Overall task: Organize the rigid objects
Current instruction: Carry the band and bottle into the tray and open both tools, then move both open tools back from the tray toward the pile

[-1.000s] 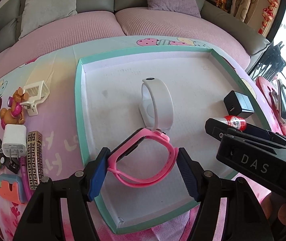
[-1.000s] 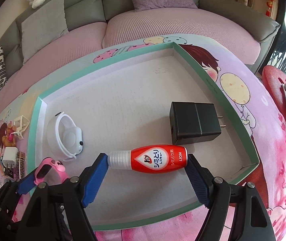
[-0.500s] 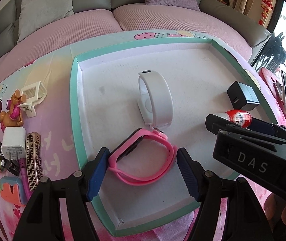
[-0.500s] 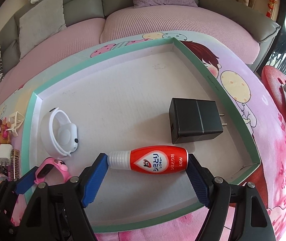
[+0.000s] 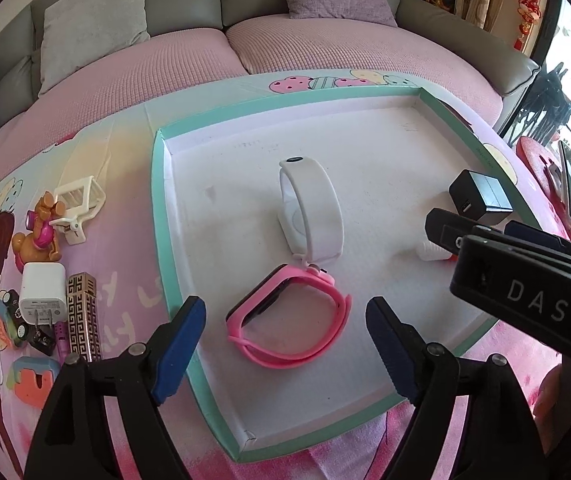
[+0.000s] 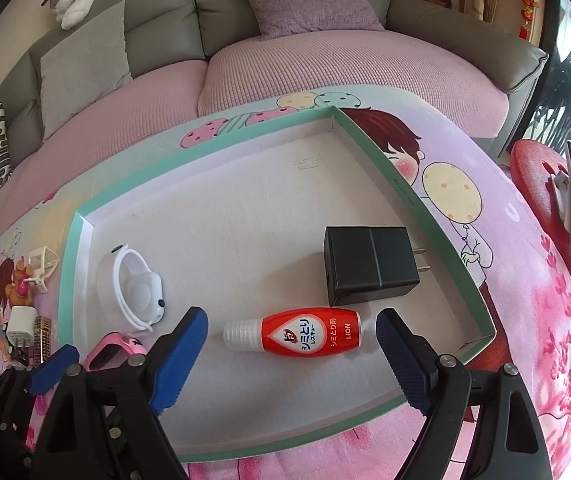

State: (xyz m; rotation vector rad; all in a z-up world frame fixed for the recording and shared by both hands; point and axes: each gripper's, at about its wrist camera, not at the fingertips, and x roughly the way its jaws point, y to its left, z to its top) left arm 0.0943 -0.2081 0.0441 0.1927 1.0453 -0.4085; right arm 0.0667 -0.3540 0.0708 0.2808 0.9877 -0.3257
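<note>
left wrist view: left gripper opening around pink watch in tray.

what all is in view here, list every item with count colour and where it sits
tray: 1, teal rim, white floor, on the cartoon mat
pink watch: 1, pink, in tray, between the left gripper's fingers, untouched
white watch: 1, white, in tray beyond the pink one
bottle: 1, red with white cap, lying in tray between the right gripper's fingers
black charger: 1, black, in tray beyond the bottle
white charger: 1, white, on mat left of tray
patterned bar: 1, gold and black, beside white charger
clip: 1, cream, on mat
toy figure: 1, orange and pink, by the clip
sofa: 1, grey, pink covers
left gripper: 1, blue pads, jaws opening
right gripper: 1, blue pads, jaws opening
</note>
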